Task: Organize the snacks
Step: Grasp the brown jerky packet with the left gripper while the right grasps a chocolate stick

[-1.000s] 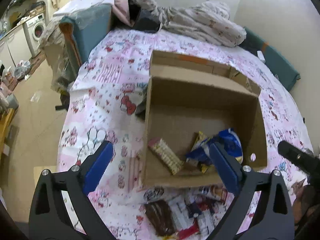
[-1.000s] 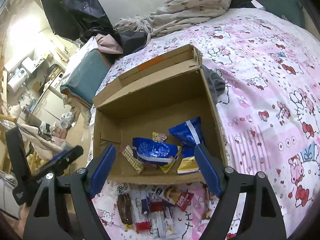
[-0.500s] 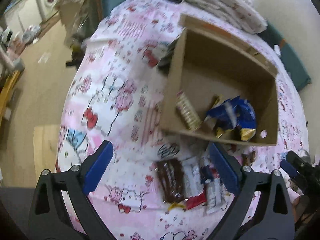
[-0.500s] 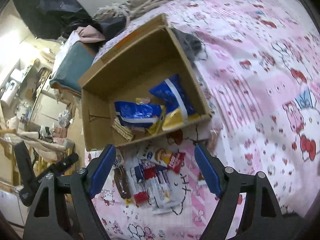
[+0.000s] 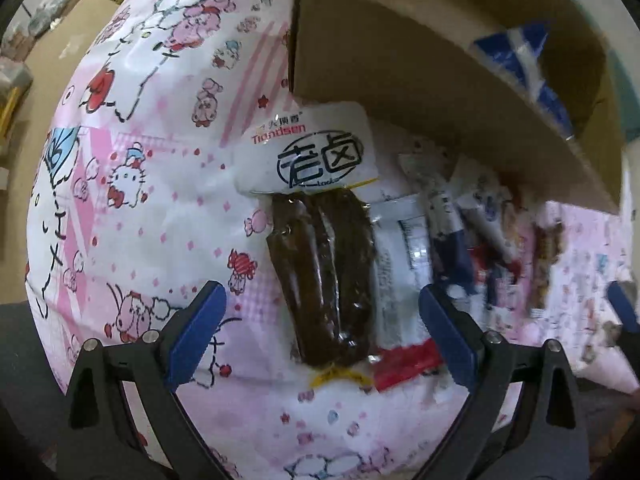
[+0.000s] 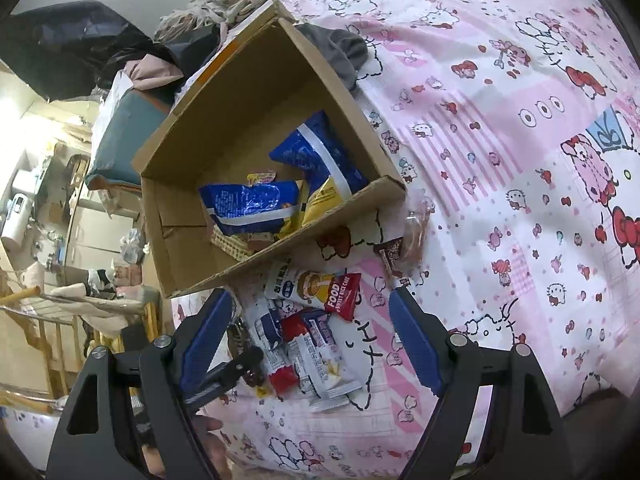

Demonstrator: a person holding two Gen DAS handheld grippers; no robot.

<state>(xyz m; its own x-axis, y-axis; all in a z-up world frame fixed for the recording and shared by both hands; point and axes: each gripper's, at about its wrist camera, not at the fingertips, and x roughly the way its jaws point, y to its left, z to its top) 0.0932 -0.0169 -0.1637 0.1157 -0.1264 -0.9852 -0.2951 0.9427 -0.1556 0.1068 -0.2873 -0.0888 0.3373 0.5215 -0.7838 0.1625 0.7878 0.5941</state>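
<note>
Snacks lie loose on the pink cartoon-print bed sheet (image 5: 132, 208) in front of both tongs; left tongs (image 5: 322, 328) gape wide and hold nothing, with a brown vacuum-packed snack (image 5: 324, 276) lying between the blue fingers (image 5: 200, 320); right tongs (image 6: 310, 340) are equally wide and empty, straddling a pile of small packets (image 6: 312, 344); beyond both sits the cardboard box (image 6: 192, 256), holding blue bags (image 6: 248, 204) and a wafer.

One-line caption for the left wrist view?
Open left gripper poised over a brown snack pack on the pink bedsheet beside the cardboard box.
</note>
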